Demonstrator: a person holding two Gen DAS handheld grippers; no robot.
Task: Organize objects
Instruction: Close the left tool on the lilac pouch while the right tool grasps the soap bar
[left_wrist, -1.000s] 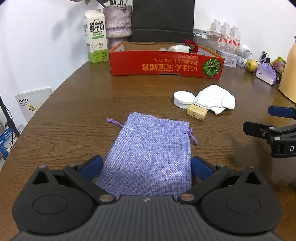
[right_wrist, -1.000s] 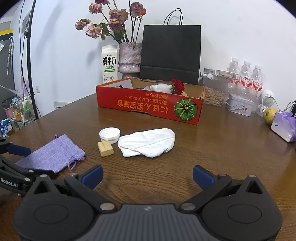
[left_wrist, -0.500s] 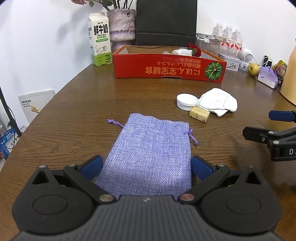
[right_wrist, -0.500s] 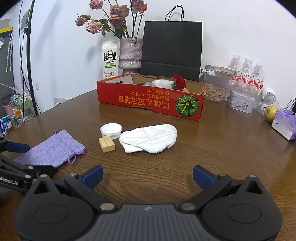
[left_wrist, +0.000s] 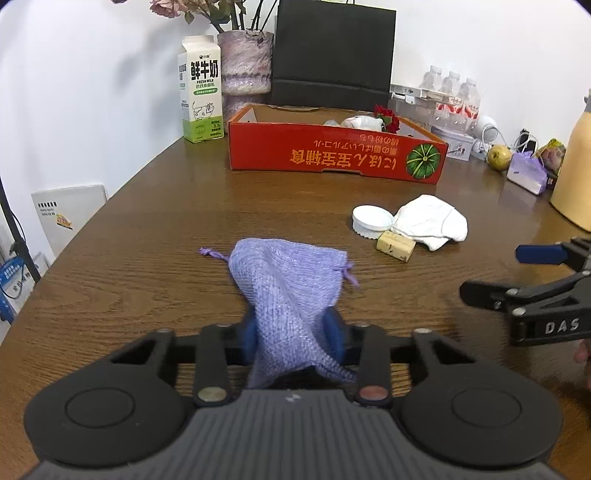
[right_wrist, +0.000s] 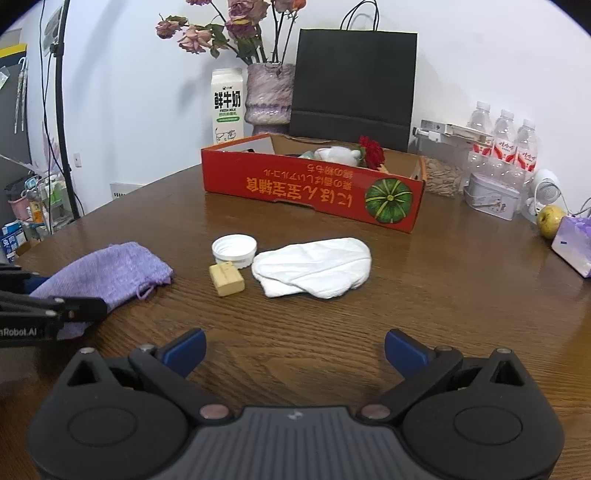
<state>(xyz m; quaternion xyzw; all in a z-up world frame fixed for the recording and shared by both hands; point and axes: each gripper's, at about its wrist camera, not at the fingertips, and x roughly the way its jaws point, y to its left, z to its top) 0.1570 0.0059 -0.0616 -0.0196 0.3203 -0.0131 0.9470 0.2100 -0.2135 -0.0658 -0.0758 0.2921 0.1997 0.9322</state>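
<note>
Lilac woven drawstring pouch (left_wrist: 291, 291) lies lower centre on the brown wooden table (left_wrist: 147, 236); the left gripper (left_wrist: 291, 332) has just been closing, its blue pads bunching the pouch's near end between them. Right gripper (right_wrist: 293, 349), lower centre of its view, has its jaws spread wide over bare wood, nothing between.

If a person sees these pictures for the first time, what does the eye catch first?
First, the purple drawstring pouch, bunched up between the pads of the left claw, whose jaws have just been closing on it. Behind it stands the red cardboard box with a green pumpkin picture, at the far side of the wooden table.
</note>
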